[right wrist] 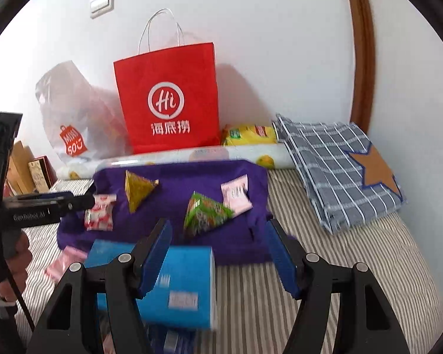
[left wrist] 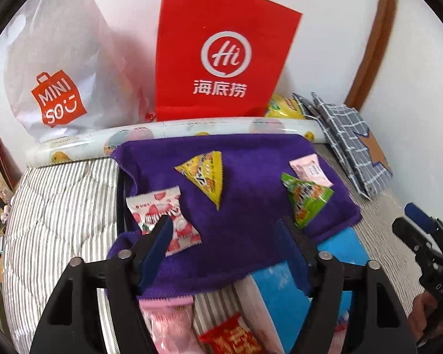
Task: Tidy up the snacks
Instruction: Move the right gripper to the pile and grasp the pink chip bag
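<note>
a purple towel (left wrist: 236,206) is lying spread on the striped bedding (left wrist: 59,212), and everything here is placed against it. four snacks are resting on top of it: a red-and-white strawberry packet (left wrist: 165,215) near its left edge, a yellow triangular packet (left wrist: 206,174) in the middle, and toward its right side a green triangular packet (left wrist: 305,197) touching a pale pink packet (left wrist: 310,169). behind the towel a red paper bag (left wrist: 218,53) is standing against the wall. just in front of the towel a blue box (right wrist: 177,280) is lying. the left gripper (left wrist: 224,253) is hovering over the towel's near edge, released, nothing between its pads. the right gripper (right wrist: 218,253) is hanging over the towel's front edge, spread apart and gripping nothing.
</note>
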Demonstrator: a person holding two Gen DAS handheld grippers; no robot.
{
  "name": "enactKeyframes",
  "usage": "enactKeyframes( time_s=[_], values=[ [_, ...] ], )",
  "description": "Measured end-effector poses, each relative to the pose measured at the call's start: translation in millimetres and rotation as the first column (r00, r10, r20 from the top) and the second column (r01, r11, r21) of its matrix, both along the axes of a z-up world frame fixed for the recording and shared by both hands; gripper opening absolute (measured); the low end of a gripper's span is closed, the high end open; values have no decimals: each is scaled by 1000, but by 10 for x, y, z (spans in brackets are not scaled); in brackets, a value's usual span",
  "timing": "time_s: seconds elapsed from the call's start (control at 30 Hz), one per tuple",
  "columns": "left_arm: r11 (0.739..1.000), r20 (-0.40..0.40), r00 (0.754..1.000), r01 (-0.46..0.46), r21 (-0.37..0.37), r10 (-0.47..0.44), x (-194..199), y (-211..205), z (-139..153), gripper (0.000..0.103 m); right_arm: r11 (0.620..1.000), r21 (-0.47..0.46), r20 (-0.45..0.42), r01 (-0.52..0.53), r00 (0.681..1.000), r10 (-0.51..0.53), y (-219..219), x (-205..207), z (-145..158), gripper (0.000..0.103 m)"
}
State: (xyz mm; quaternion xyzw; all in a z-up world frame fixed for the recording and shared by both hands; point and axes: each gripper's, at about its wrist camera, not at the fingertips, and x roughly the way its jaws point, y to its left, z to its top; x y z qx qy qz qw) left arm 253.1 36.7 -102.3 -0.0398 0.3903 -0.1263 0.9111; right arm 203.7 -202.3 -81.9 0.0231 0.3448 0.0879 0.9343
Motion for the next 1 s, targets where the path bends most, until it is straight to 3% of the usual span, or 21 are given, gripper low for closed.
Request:
enactKeyframes(
  time_s=[0.27, 0.43, 0.67, 0.77, 1.0],
  values=[
    [999, -41, 998, 44, -21, -44, -331, 86, -57, 79, 993, 120, -93, 18, 996, -6, -85, -429, -150, 64],
    [999, -24, 998, 54, -3, -54, -492, 118, -46, 79, 996, 90, -166, -1, 986, 16, 23, -581, -263, 64],
    [998, -20, 998, 57, -7, -58, -609, 201, -50, 79, 993, 120, -223, -18, 974, 44, 252, -735, -459, 64],
    [999, -15, 999, 48, -12, -49, -659, 282, -65, 79, 990, 141, -234, -25, 971, 58, 332, -744, -529, 72],
    [999, -25, 1000, 16, -31, -17, -705, 449, -105, 79, 987, 142, -242, -70, 965, 103, 535, -721, -546, 73]
  ],
)
